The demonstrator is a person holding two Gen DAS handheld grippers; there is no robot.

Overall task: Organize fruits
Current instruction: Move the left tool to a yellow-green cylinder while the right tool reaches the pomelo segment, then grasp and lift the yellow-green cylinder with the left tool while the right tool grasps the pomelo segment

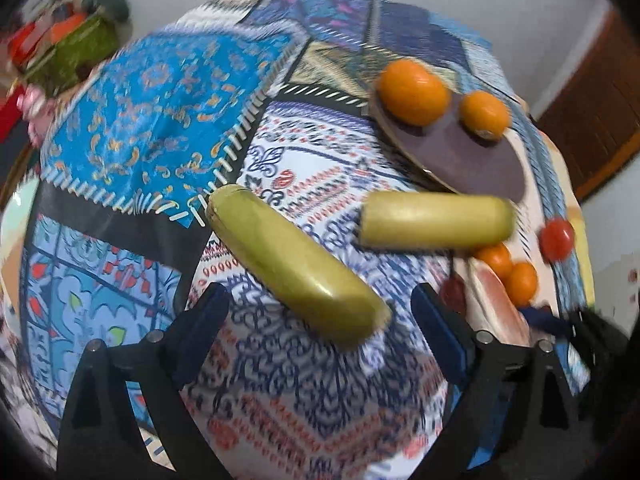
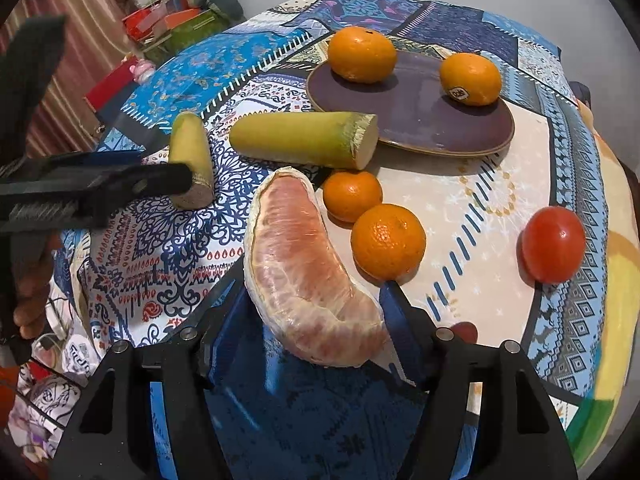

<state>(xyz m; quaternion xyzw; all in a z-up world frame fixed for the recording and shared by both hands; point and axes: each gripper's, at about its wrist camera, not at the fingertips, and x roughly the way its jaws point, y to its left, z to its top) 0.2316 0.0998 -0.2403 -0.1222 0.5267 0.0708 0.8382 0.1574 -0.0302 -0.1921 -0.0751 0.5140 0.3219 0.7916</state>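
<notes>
My left gripper (image 1: 320, 300) is open, its fingers on either side of the near end of a yellow-green cane piece (image 1: 296, 264) lying on the patterned cloth, and the pads are clear of it. A second cane piece (image 1: 436, 220) lies beside a purple plate (image 1: 472, 160) carrying two oranges (image 1: 412, 92). My right gripper (image 2: 310, 296) is shut on a peeled pink pomelo segment (image 2: 304, 272). Two mandarins (image 2: 388, 242) and a red tomato (image 2: 554, 244) sit to its right. The left gripper (image 2: 168, 168) shows at the near cane piece (image 2: 188, 148), partly hiding it.
The round table's cloth (image 2: 500, 184) drops off at the right and near edges. Boxes and clutter (image 2: 172, 20) stand beyond the far left edge. A person's hand (image 2: 32, 292) is at the left edge of the right wrist view.
</notes>
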